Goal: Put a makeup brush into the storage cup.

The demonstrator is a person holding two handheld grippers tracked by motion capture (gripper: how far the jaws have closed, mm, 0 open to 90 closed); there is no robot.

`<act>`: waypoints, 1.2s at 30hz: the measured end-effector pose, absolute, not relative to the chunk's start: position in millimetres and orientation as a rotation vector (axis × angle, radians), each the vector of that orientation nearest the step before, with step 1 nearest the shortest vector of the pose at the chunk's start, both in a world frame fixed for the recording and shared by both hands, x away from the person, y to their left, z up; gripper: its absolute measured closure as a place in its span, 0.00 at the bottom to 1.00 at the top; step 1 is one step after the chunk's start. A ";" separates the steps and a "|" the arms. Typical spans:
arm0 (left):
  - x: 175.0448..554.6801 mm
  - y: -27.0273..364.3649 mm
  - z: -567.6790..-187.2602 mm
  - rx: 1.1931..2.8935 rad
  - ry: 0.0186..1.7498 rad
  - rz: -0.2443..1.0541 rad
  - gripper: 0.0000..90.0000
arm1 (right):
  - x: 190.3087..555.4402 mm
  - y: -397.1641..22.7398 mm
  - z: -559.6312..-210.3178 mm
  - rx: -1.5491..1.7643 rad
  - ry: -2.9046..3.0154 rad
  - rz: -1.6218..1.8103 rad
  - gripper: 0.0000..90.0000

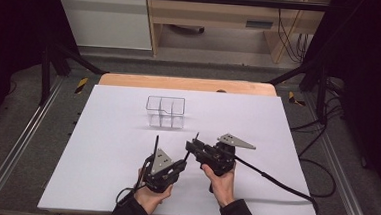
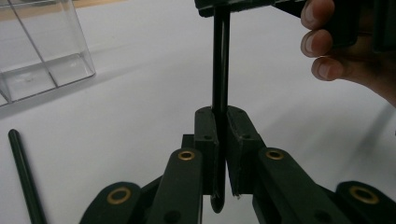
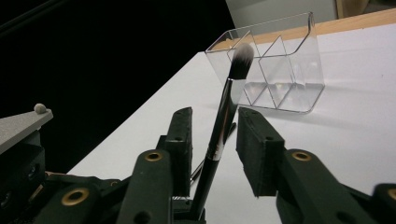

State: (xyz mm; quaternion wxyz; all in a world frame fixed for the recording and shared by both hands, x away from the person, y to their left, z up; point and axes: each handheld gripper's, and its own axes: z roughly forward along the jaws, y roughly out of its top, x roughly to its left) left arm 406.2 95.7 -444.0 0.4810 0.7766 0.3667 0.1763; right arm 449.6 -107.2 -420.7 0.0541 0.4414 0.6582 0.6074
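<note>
A slim black makeup brush [image 3: 223, 122] with a pale bristle tip stands tilted between my two grippers. My left gripper [image 2: 222, 116] is shut on its handle low down, and the shaft [image 2: 220, 60] rises from those jaws toward the other hand. My right gripper [image 3: 212, 116] is open around the shaft higher up, with a gap on both sides. In the high view the left gripper [image 1: 181, 163] and right gripper [image 1: 191, 147] meet near the table's front, the brush [image 1: 196, 137] poking up between them. A clear compartment organizer [image 1: 165, 111] stands behind them.
A second thin black stick-like brush [image 1: 155, 145] lies on the white table sheet [image 1: 101, 147] just left of the grippers and shows in the left gripper view [image 2: 21, 177]. A cable [image 1: 274, 183] trails right from my right gripper. The organizer [image 3: 275, 70] has several compartments.
</note>
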 end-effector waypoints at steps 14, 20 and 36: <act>404.7 93.5 -445.3 1.897 0.890 0.429 0.92 | 449.2 -107.9 -421.8 1.353 1.993 1.869 0.90; 405.5 93.1 -446.3 1.910 0.886 0.434 0.92 | 449.5 -109.2 -422.9 1.362 2.009 1.903 0.93; 412.1 92.1 -431.2 1.944 0.833 0.461 0.46 | 447.4 -111.2 -420.1 1.278 2.035 1.936 0.93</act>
